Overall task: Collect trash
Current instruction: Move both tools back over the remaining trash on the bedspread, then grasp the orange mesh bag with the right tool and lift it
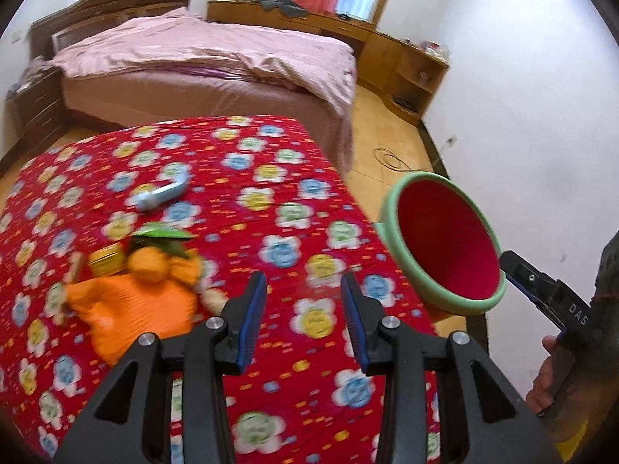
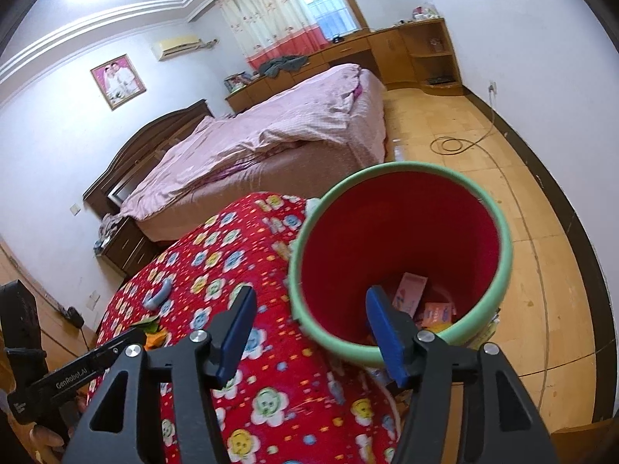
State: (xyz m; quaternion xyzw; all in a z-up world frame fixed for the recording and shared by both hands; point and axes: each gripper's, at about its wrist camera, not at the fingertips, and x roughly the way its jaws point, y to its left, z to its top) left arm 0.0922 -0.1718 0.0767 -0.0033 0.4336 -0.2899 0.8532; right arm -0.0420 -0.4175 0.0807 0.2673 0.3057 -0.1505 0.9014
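A bin with a green rim and red inside (image 2: 402,263) stands by the right edge of a table under a red flowered cloth (image 2: 232,270); it also shows in the left wrist view (image 1: 445,243). It holds pink packets (image 2: 410,292). An orange plush toy (image 1: 143,294), a green-and-yellow wrapper (image 1: 162,232) and a light blue curved object (image 1: 162,193) lie on the cloth (image 1: 271,232). My left gripper (image 1: 305,321) is open and empty above the cloth, right of the toy. My right gripper (image 2: 313,336) is open and empty, its right finger over the bin's near rim.
A bed with pink bedding (image 1: 216,62) stands behind the table. Wooden cabinets (image 1: 387,50) line the far wall. A cable (image 2: 448,145) lies coiled on the wooden floor (image 2: 541,232). A nightstand (image 2: 123,243) stands left of the bed.
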